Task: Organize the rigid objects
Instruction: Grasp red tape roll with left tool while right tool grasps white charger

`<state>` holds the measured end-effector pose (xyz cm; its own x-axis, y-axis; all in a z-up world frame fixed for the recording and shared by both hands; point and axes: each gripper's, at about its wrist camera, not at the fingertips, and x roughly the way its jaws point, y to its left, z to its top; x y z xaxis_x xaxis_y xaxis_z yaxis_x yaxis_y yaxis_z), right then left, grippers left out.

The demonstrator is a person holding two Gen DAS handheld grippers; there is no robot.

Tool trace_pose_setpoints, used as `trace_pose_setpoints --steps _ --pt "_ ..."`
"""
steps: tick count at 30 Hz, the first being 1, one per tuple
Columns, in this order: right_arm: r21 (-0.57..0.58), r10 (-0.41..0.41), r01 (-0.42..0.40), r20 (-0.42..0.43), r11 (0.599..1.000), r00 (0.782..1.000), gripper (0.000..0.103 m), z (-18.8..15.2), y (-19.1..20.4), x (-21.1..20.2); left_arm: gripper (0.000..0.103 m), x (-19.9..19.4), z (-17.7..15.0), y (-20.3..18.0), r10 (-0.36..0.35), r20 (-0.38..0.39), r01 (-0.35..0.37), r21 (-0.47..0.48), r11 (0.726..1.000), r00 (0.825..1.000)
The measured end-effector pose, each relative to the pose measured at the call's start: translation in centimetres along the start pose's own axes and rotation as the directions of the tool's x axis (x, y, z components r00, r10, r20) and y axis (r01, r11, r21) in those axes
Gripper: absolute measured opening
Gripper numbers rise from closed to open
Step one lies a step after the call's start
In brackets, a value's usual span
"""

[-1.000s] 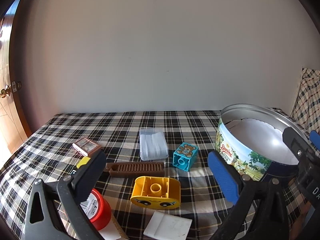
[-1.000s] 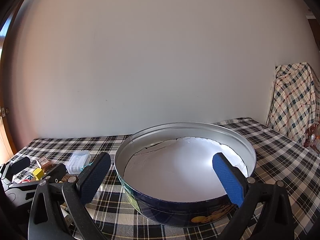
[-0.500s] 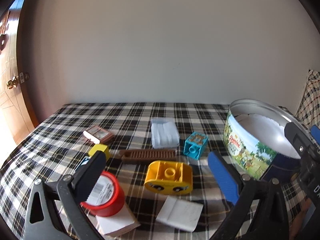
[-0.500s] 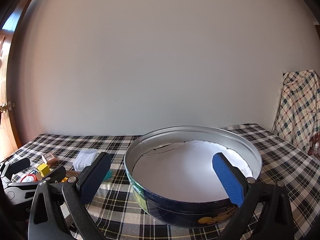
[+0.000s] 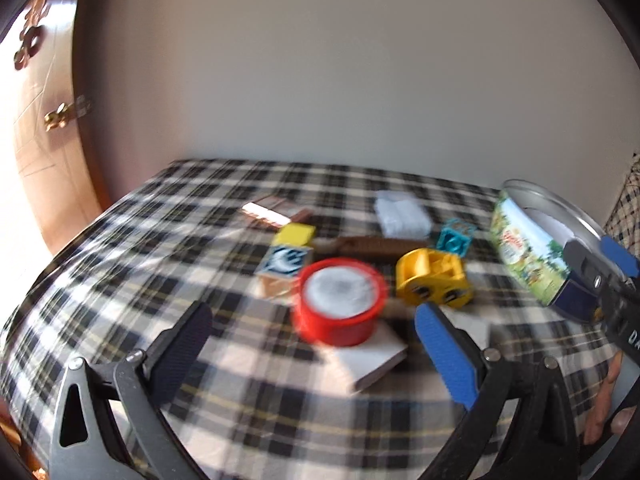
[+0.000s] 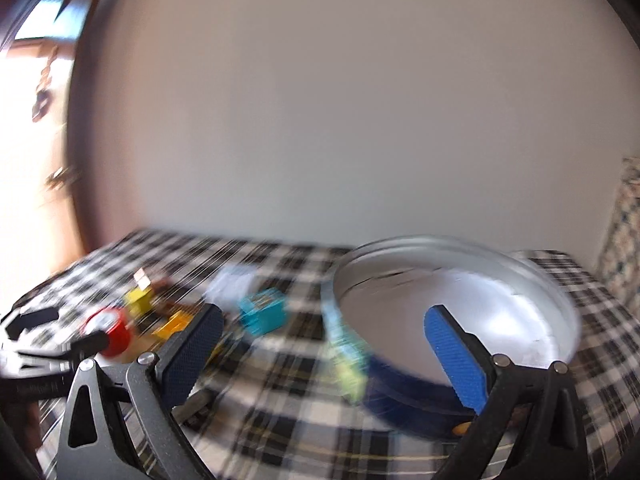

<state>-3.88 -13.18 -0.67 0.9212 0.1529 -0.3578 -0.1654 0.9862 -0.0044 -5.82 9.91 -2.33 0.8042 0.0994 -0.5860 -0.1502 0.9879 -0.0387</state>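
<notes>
A red round plastic container (image 5: pixel 338 306) with a white lid sits on a white flat box (image 5: pixel 370 356), blurred. Left gripper (image 5: pixel 312 344) and right gripper (image 6: pixel 320 354) both hang spread wide, holding nothing.

One round metal cookie tin (image 5: pixel 532 256) at right. One red cylindrical container (image 5: pixel 339 307). Three plastic toy blocks: one yellow with eyes (image 5: pixel 434 277), one teal cube (image 5: pixel 454 238), one small yellow cube (image 5: pixel 295 235). One picture cube with a moon (image 5: pixel 283 261). One brown ridged bar (image 5: pixel 380 245). One clear plastic box (image 5: pixel 401 215). Two flat white slabs (image 5: pixel 370 356).
</notes>
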Motion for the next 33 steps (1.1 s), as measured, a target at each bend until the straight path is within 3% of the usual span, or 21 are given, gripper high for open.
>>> trace_pose_setpoints --steps 3,5,8,12,14,17,18,21,26,28,30,31,33 --pt "-0.034 0.125 -0.13 -0.113 0.991 0.986 0.101 -0.2 1.8 1.5 0.103 0.1 -0.5 1.4 0.009 -0.045 -0.009 -0.003 1.0 0.999" --pt "-0.047 0.203 -0.217 -0.205 0.975 0.957 0.1 -0.6 3.1 2.8 0.103 0.4 -0.8 1.9 0.009 -0.077 -0.009 0.005 1.0 0.997" --pt "-0.053 0.265 -0.302 -0.349 0.952 0.899 0.092 -1.4 4.9 5.3 0.103 0.9 -1.0 2.4 -0.005 -0.109 0.003 -0.014 1.0 0.994" --pt "-0.031 0.306 -0.367 -0.487 0.93 0.818 0.074 -2.6 6.7 8.3 0.103 1.0 -1.4 1.8 -0.022 -0.136 0.024 0.015 1.0 0.99" --pt "-0.054 0.307 -0.376 -0.476 0.925 0.824 0.074 -2.6 7.3 8.4 0.103 1.2 -1.3 1.3 -0.031 -0.141 0.035 0.031 0.999 0.99" --pt "-0.075 0.323 -0.412 -0.499 0.908 0.804 0.074 -3.0 8.3 8.9 0.103 1.3 -0.7 0.6 -0.028 -0.134 0.034 0.048 0.998 0.991" --pt "-0.086 0.319 -0.412 -0.498 0.907 0.806 0.07 -2.9 8.5 8.8 0.103 1.5 -0.4 0.4 -0.029 -0.124 0.036 0.054 0.998 0.992" --pt "-0.117 0.304 -0.409 -0.496 0.905 0.814 0.044 -2.9 8.9 8.7 0.103 2.5 0.9 -0.3 -0.055 -0.124 0.063 0.063 0.996 0.991" --pt "-0.026 0.366 -0.432 -0.488 0.901 0.792 0.04 -2.8 6.3 8.4 0.103 5.0 2.4 -1.1 -0.078 -0.15 0.09 0.075 0.993 0.986" --pt "-0.008 0.372 -0.428 -0.48 0.904 0.795 0.04 -2.8 5.5 8.4 0.098 6.1 2.6 -1.2 -0.067 -0.162 0.082 0.087 0.993 0.984" --pt "0.0 0.371 -0.419 -0.465 0.908 0.804 0.041 -2.6 4.9 8.4 0.08 7.1 2.7 -1.1 -0.065 -0.188 0.082 0.083 0.993 0.98" --pt "0.004 0.372 -0.417 -0.458 0.909 0.807 0.041 -2.5 4.7 8.4 0.077 7.7 2.5 -1.0 -0.075 -0.21 0.092 0.075 0.993 0.975" --pt "0.011 0.371 -0.409 -0.445 0.913 0.815 0.041 -2.3 4.4 8.4 0.059 8.5 2.3 -0.6 -0.142 -0.254 0.153 0.027 0.988 0.957"
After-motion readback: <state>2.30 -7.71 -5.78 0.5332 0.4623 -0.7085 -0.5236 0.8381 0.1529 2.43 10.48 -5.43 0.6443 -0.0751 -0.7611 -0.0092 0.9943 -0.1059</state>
